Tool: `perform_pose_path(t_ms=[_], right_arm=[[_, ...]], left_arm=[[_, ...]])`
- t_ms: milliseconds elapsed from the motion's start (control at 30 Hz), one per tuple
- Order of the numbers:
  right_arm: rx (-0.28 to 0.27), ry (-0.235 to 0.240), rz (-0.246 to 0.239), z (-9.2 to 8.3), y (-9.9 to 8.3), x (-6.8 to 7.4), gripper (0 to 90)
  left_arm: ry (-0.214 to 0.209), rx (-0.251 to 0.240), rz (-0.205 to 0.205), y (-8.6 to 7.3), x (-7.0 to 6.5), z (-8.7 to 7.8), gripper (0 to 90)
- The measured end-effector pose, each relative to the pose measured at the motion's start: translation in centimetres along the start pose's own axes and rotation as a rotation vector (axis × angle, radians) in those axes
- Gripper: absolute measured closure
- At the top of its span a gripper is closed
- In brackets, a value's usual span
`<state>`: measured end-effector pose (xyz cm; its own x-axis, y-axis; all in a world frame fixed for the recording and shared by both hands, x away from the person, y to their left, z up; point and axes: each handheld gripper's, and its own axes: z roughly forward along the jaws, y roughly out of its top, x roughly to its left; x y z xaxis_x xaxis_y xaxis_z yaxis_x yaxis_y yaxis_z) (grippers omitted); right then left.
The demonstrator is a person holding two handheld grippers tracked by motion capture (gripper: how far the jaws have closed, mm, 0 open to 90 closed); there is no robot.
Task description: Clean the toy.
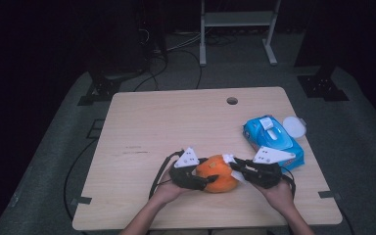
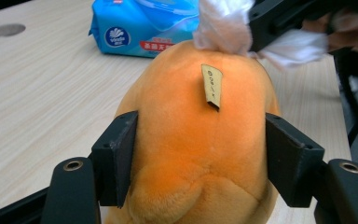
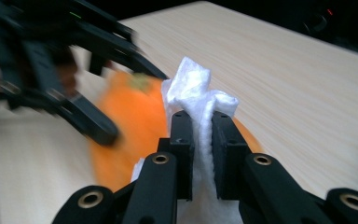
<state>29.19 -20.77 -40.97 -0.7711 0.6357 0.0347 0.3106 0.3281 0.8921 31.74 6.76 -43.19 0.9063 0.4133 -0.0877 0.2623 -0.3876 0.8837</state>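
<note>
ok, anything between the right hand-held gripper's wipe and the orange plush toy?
Nothing visible. The right hand-held gripper is shut on the white wipe, and in the left gripper view the wipe's bunched end already meets the top of the orange plush toy. The left hand-held gripper clamps the toy's sides, clear of that spot.

**Three cameras, one orange toy**

The high view looks forward and down over the whole table (image 1: 142, 122). Each gripper view sits close, looking along its jaws. All three share the plush toy (image 1: 219, 174); the wipe (image 3: 198, 100) shows in both gripper views.
</note>
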Motion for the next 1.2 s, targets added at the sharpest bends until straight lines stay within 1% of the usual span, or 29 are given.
perform_pose_path(t_ms=[67,100,133,167,233,300,367,400,433,500,533,567,600,667,700,733,767,867,933,1000,1067,1100,1167,1200], right_arm=[[0.011,-0.02,0.026,-0.2,-0.6,-0.8,79.2],[0.017,-0.027,0.031,-0.3,-0.7,-1.1,79.2],[0.014,-0.022,0.038,-0.4,-0.8,-1.1,79.2],[0.011,-0.017,0.038,-0.5,-0.8,-0.9,79.2],[-0.005,-0.004,0.011,-0.5,-0.4,0.0,79.2],[-0.022,0.035,-0.017,-0.4,0.2,1.2,79.2],[-0.015,0.057,-0.047,-0.1,0.6,2.1,79.1],[-0.004,0.047,-0.077,0.1,0.7,2.5,79.1],[0.002,0.04,-0.084,0.2,0.6,2.6,79.2],[-0.001,0.042,-0.062,0.1,0.5,1.8,79.2],[-0.001,0.024,-0.046,0.0,0.2,1.1,79.3],[0.005,0.012,-0.038,-0.1,0.0,0.6,79.2],[0.017,-0.005,-0.018,-0.2,-0.3,-0.3,79.1],[0.03,-0.007,0.02,-0.3,-0.9,-1.3,79.1],[0.036,-0.019,0.019,-0.3,-1.0,-1.4,79.1],[0.043,-0.026,0.009,-0.3,-1.1,-1.4,79.0],[0.05,-0.035,-0.002,-0.2,-1.1,-1.3,79.0],[0.048,-0.042,-0.003,-0.2,-1.1,-1.4,79.0],[0.049,-0.045,0.007,-0.1,-1.2,-1.5,78.9],[0.05,-0.046,0.026,-0.1,-1.3,-1.8,78.8],[0.035,-0.03,0.065,-0.2,-1.3,-2.0,78.9],[0.025,-0.022,0.069,-0.3,-1.2,-1.9,78.9],[0.0,0.002,0.06,-0.4,-0.6,-1.1,78.8],[-0.02,0.027,0.048,-0.3,-0.2,-0.4,78.7]], left_arm=[[-0.007,-0.016,-0.027,-0.2,0.4,0.0,32.0],[-0.008,-0.015,-0.034,-0.3,0.5,0.0,31.6],[-0.007,-0.02,-0.036,-0.3,0.5,0.0,31.3],[-0.003,-0.019,-0.042,-0.3,0.6,0.1,31.0],[0.005,-0.024,-0.064,-0.4,0.7,0.1,30.5],[0.01,-0.036,-0.114,-0.5,1.0,0.0,30.5],[0.007,-0.038,-0.127,-0.6,1.1,0.1,30.5],[0.009,-0.037,-0.122,-0.5,1.1,0.0,30.4],[0.012,-0.034,-0.121,-0.5,1.0,0.0,30.3],[0.012,-0.034,-0.119,-0.5,0.9,0.0,30.1],[0.01,-0.034,-0.113,-0.5,0.9,0.1,30.1],[0.007,-0.034,-0.111,-0.5,0.8,0.1,30.0],[0.001,-0.035,-0.109,-0.5,0.8,0.2,29.5],[-0.013,-0.036,-0.086,-0.6,0.5,0.3,28.3],[-0.018,-0.036,-0.081,-0.6,0.4,0.4,27.9],[-0.021,-0.033,-0.07,-0.5,0.3,0.4,27.6],[-0.019,-0.03,-0.068,-0.5,0.3,0.4,27.4],[-0.029,-0.036,-0.062,-0.6,0.3,0.4,26.2],[-0.04,-0.035,-0.037,-0.7,0.1,0.5,23.5],[-0.032,-0.022,0.007,-0.7,-0.3,0.7,20.1],[-0.009,-0.015,0.025,-0.7,-0.6,0.9,20.1],[0.0,-0.012,0.028,-0.6,-0.7,0.9,20.9],[0.004,-0.014,0.024,-0.6,-0.7,1.1,22.9],[0.001,-0.014,0.027,-0.6,-0.7,1.2,23.2]])
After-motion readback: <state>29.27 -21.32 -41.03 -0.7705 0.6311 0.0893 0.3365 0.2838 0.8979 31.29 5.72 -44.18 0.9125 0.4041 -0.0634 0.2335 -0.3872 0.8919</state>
